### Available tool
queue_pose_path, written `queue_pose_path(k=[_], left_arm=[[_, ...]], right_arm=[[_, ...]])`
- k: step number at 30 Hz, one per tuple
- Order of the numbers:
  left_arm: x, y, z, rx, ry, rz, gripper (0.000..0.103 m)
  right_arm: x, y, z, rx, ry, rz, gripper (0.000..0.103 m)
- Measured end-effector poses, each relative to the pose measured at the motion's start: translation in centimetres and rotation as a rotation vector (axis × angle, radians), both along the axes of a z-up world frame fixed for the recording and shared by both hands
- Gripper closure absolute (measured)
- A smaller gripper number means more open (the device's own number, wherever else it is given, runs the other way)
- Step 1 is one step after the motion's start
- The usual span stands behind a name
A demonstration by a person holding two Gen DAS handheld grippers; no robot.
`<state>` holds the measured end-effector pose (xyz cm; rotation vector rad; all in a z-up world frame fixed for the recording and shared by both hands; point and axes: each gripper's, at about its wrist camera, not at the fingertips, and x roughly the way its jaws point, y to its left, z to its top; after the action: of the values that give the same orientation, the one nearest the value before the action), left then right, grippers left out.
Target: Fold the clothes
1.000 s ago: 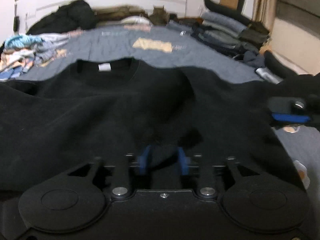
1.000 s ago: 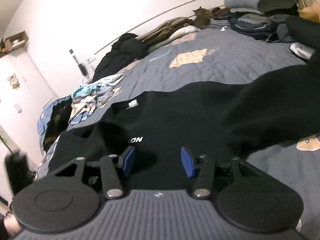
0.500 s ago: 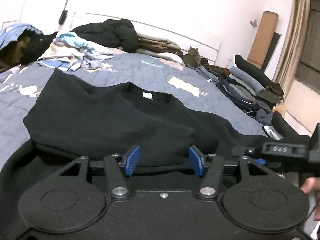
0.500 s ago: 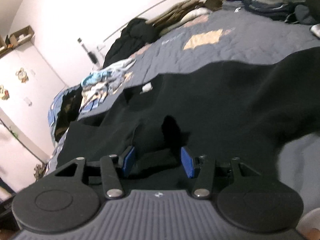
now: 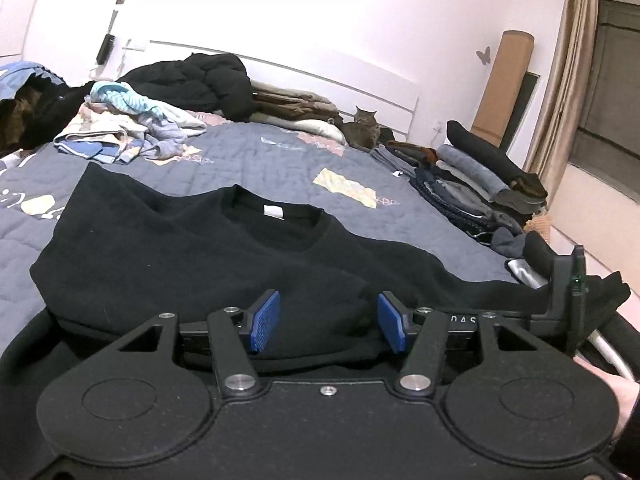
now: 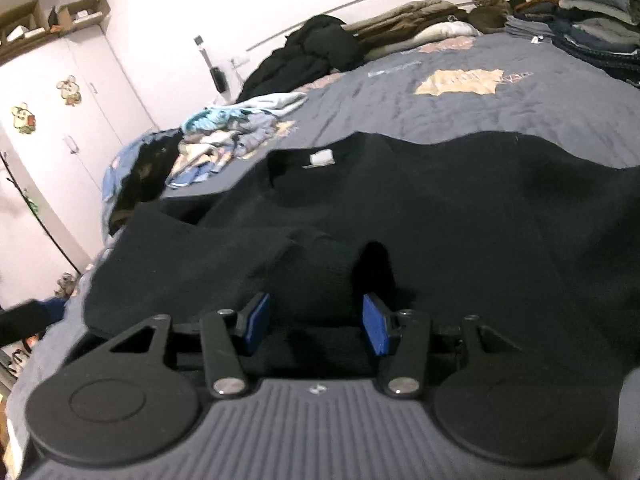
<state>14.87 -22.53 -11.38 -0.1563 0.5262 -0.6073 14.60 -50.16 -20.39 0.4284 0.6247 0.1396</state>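
Observation:
A black sweater lies flat on the bed, collar and white neck label away from me. One side lies folded over its body. My left gripper hovers open just above the near edge, blue pads apart and touching no cloth. In the right wrist view the same sweater fills the middle. My right gripper is low over it and open. A raised fold of black cloth stands between its pads, which do not press on it.
The blue-grey quilt covers the bed. A heap of loose clothes and a black jacket lie at the back left. A cat sits by the headboard. Folded stacks line the right side. A hand shows at the right.
The left gripper let go of the pinched black cloth, opened, and drew back and up. The right gripper sank closer to the sweater, and a fold of cloth now stands between its pads.

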Motion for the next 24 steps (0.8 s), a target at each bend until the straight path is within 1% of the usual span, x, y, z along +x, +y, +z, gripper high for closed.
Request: queue_pose_path(k=[2,4,7,8,9,10,11,12,16,20,22,24], left_arm=[[0.2,0.1,-0.1,-0.006,0.013,0.006,0.049],[0.4,0.2,-0.3,-0.007,0.019,0.013,0.049],[0.5,0.2,-0.4,-0.003,0.021,0.021,0.049],[0.5,0.3,-0.5,-0.004,0.024,0.022,0.049],[0.5,0.3,-0.5,-0.005,0.026,0.024,0.049],[0.5,0.3,-0.5,-0.004,0.025,0.025,0.049],[0.5,0.3,-0.4,-0.004,0.024,0.025,0.049],[0.5,0.4,-0.4,-0.004,0.022,0.025,0.049],[0.6,0.7,-0.3,-0.018,0.025,0.036,0.049],[0.8,1.1,-0.1,-0.023,0.029,0.05,0.049],[1.0,1.2,-0.2,-0.025,0.034,0.057,0.049],[1.1,1.2,-0.2,-0.024,0.042,0.059,0.049]], right_arm=[[0.2,-0.5,-0.4,0.049,0.005,-0.019,0.053],[0.5,-0.5,-0.6,0.089,0.015,0.006,0.052],[0.2,-0.1,-0.9,0.08,0.011,0.022,0.053],[0.2,-0.1,-0.9,0.082,0.011,0.027,0.057],[0.1,-0.3,-1.0,0.094,0.01,0.027,0.07],[0.0,-0.6,-1.0,0.101,0.009,0.023,0.078],[-0.1,-0.9,-0.9,0.098,-0.002,0.02,0.088],[-0.3,-1.2,-0.4,0.094,-0.022,0.022,0.096],[-1.0,-1.9,2.4,0.141,-0.088,0.069,0.099],[-1.9,-2.8,4.7,0.162,-0.106,0.118,0.099],[-2.2,-2.9,5.0,0.136,-0.082,0.172,0.099],[-2.0,-2.6,4.2,0.07,-0.012,0.226,0.099]])
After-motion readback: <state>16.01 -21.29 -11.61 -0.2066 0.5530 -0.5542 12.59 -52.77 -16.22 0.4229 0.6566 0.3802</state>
